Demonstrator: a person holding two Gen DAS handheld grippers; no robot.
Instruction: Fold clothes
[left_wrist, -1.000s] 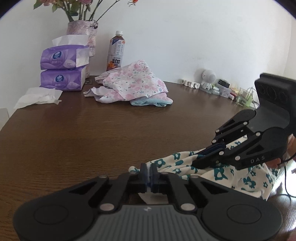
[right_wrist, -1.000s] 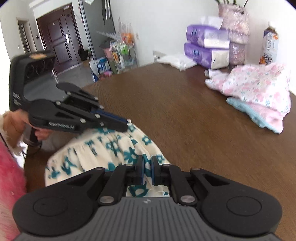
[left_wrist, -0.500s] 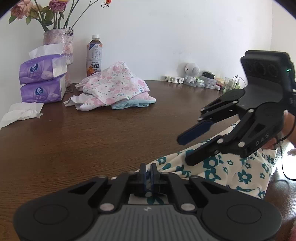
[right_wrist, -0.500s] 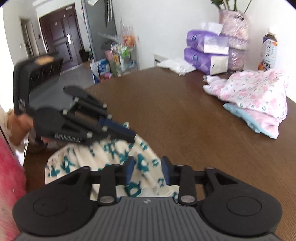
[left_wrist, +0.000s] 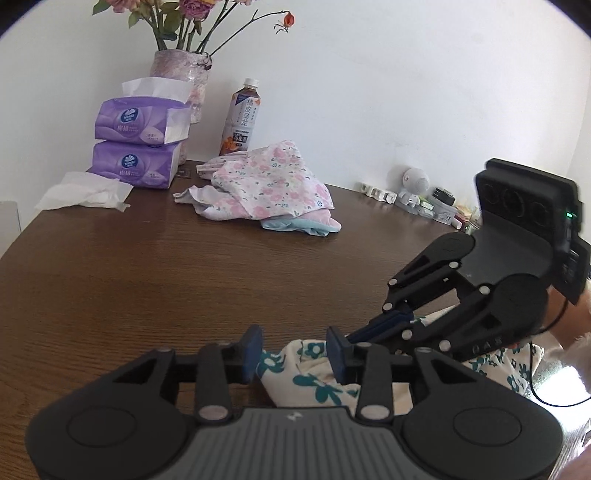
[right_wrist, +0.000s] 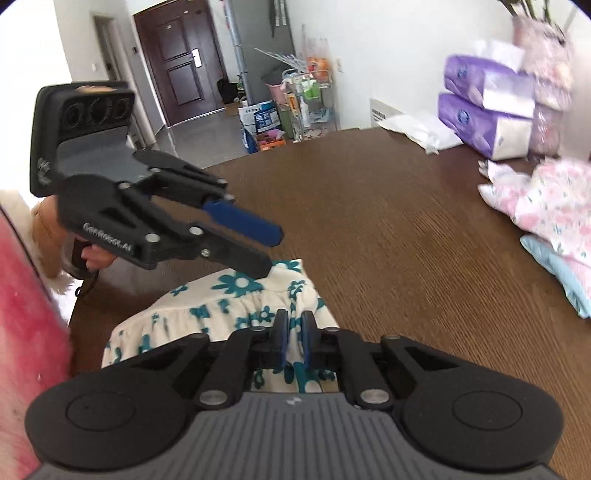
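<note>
So: brown wooden desk (left_wrist: 147, 280) carries everything, and the cream garment with teal flowers (right_wrist: 236, 299) lies bunched at its near edge, right in front of both tongs. Well beyond that garment, toward the wall, sits a pile of pink floral clothes (left_wrist: 273, 188) on a light blue piece (left_wrist: 303, 227). Left of the pile: two stacked purple tissue packs (left_wrist: 142, 147), a loose white tissue (left_wrist: 86, 192) beside them, a vase with flowers (left_wrist: 183, 77) behind. A drink bottle (left_wrist: 242, 118) stands between vase and pile. Left tongs (left_wrist: 295, 354) are spread wide, pads (left_wrist: 252, 349) apart with a fold of the teal-flower garment lying between them, nothing clamped; in the right wrist view the left tongs (right_wrist: 267, 251) hover just over the garment's far corner. Right tongs (right_wrist: 293, 338) are nearly closed, pinching the garment's near edge between the blue pads (right_wrist: 282, 338). A hand (right_wrist: 92, 254) grips the left handle; small clutter along the wall is too small to tell.
</note>
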